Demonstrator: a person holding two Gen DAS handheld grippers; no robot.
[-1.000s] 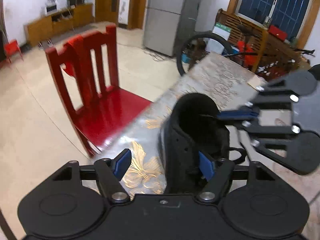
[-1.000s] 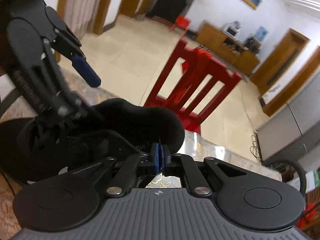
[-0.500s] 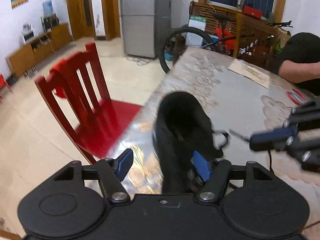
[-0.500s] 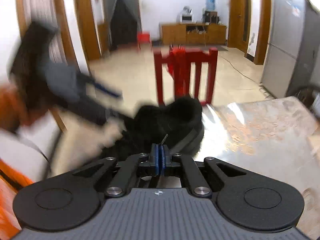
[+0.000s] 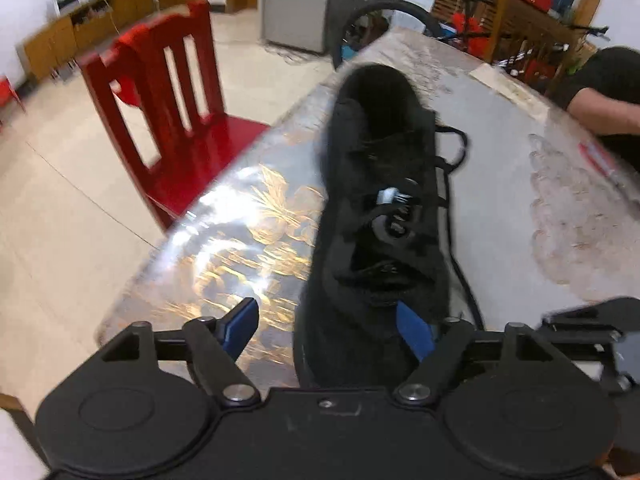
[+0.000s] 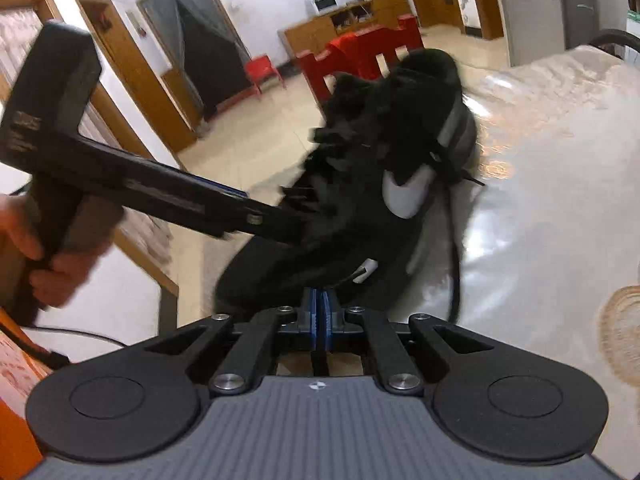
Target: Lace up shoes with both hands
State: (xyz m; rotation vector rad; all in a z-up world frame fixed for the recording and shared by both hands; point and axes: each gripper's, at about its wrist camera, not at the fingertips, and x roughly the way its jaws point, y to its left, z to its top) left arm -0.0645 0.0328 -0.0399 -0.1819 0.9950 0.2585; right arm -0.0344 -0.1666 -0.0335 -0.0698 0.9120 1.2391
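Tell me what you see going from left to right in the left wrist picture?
Red chair → black shoe → shoelace → a person's arm at the right edge.

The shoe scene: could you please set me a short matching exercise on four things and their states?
Things:
1. left claw
2. right claw
3. shoe
4. chair

States:
a. shut
b. red, beside the table
c. open, astride the heel end
d. black, on the table

Pairs: 1-c, 2-a, 3-d, 4-b
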